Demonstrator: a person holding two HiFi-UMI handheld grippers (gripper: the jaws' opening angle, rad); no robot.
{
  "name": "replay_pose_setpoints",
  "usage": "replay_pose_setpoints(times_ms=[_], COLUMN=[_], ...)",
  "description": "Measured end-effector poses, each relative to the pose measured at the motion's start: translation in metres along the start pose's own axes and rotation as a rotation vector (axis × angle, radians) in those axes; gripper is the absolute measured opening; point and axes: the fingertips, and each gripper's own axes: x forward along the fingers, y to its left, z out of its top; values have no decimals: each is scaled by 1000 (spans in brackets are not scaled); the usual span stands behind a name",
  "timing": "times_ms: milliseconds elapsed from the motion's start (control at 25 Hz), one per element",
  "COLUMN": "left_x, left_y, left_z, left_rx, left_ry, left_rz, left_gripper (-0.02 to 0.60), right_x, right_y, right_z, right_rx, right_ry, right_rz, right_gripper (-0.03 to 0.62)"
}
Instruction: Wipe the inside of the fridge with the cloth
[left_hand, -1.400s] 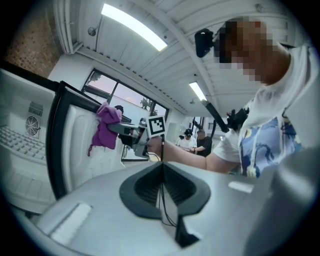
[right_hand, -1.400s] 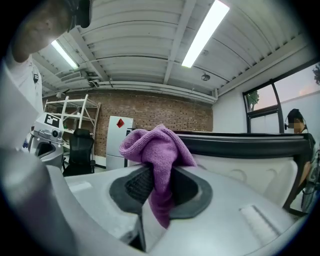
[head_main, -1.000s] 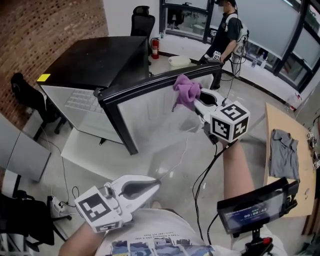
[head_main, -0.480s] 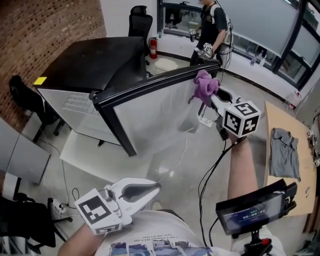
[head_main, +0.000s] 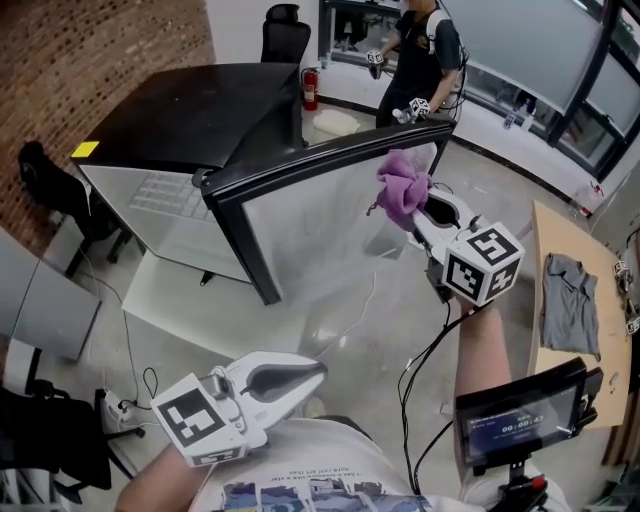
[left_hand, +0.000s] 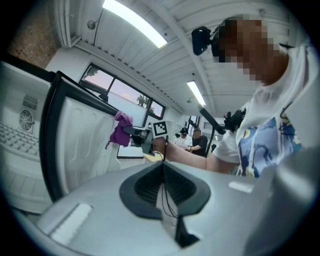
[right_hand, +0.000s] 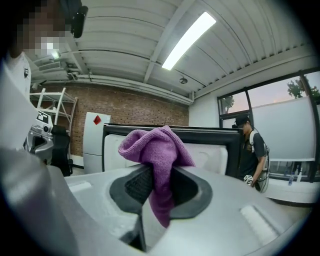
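Fridge (head_main: 190, 120): black top, door (head_main: 330, 225) open, white inner side facing gripper holder. Second person (head_main: 420, 45) stands beyond door's far corner. Right gripper (head_main: 428, 207) raised near door's top edge, at far corner, jaws clamped on purple cloth (head_main: 403, 188). Cloth bunched above jaws, tail hanging between them; contact with door unclear. Left gripper (head_main: 316, 372) low by torso, well apart from fridge, jaws pressed together, nothing between.
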Motion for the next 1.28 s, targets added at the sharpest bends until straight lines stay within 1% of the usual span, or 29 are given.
replay_pose_setpoints(times_ms=[200,360,440,520,680,760,920,1120,1280], left_x=[-10,-21,-26,-31,-42,-45,-49,-41,-30], left_y=[-1,2,2,2,8,9,12,10,8], left_z=[-2,-5,-4,-2,-5,-5,-5,-9,-8], left_rx=[-8,-19,-23,-30,-17,-18,-25,-29,-27], left_ry=[1,3,1,-1,0,-2,-10,-17,-14], left_rz=[-1,12,20,25,58,73,93,85,68], left_gripper=[5,5,5,5,5,5,5,5,5], right_x=[18,36,48,59,75,79,83,81,74], right_y=[76,130,152,167,177,176,164,146,124], right_z=[-2,-5,-8,-10,-14,-17,-22,-28,-33], right_rx=[-20,-12,-25,-29,-39,-50,-41,-41,-36], right_ry=[15,8,12,13,17,22,31,39,46], right_rz=[166,293,344,375,397,394,371,339,300], right_gripper=[80,80,80,80,80,80,80,80,80])
